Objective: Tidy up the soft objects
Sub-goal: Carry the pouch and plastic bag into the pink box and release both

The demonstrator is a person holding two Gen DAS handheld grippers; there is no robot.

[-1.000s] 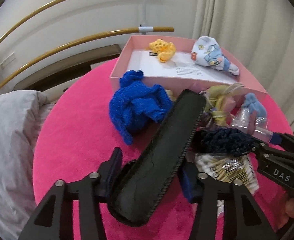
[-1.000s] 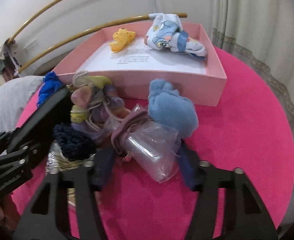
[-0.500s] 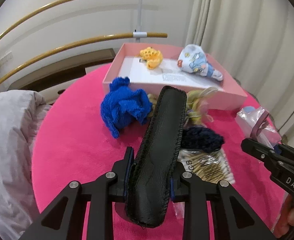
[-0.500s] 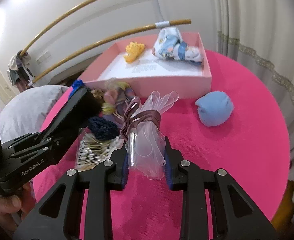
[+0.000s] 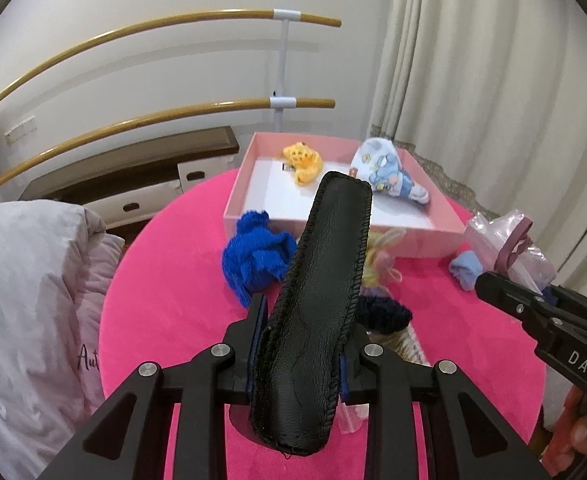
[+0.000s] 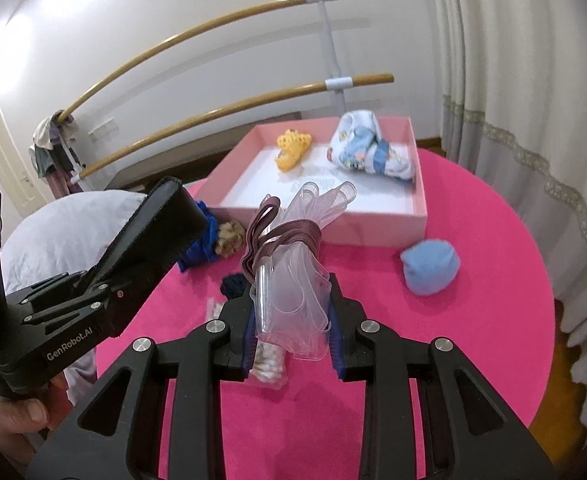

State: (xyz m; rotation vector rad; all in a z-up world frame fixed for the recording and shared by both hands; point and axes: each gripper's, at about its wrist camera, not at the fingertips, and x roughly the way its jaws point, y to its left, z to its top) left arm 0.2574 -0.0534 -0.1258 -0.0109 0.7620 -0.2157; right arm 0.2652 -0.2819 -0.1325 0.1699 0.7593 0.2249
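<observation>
- A white padded garment (image 5: 25, 300) lies at the 9 o'clock edge of the round table with a bright pink plush cover (image 5: 165, 300).
- A crumpled royal-blue knitted cloth (image 5: 255, 258) lies on the table just in front of the near-left corner of the shallow pink cardboard box (image 5: 345, 232).
- The left hand-held gripper (image 5: 299, 354) is clenched on a long black stitched leather case (image 5: 321, 292), which is held above the table with its far end pointing to 12 o'clock.
- Inside the box, a small yellow knitted piece (image 5: 303, 158) lies at the back left and a white-and-blue cartoon-print cloth bundle (image 5: 389, 176) at the back right.
- A dark navy knitted scrunchie (image 5: 385, 314) and a yellow-and-pastel yarn tangle (image 5: 379, 266) lie just right of the case.
- A pale blue soft fabric ball (image 6: 431, 266) rests on the table at 2 o'clock of the right hand-held gripper (image 6: 291, 326), near the box's front right corner.
- The right hand-held gripper is grasping a clear crinkled plastic bag banded with mauve elastic straps (image 6: 293, 272), lifted clear of the table.
- A cream pleated curtain (image 6: 533, 100) hangs at 3 o'clock.
</observation>
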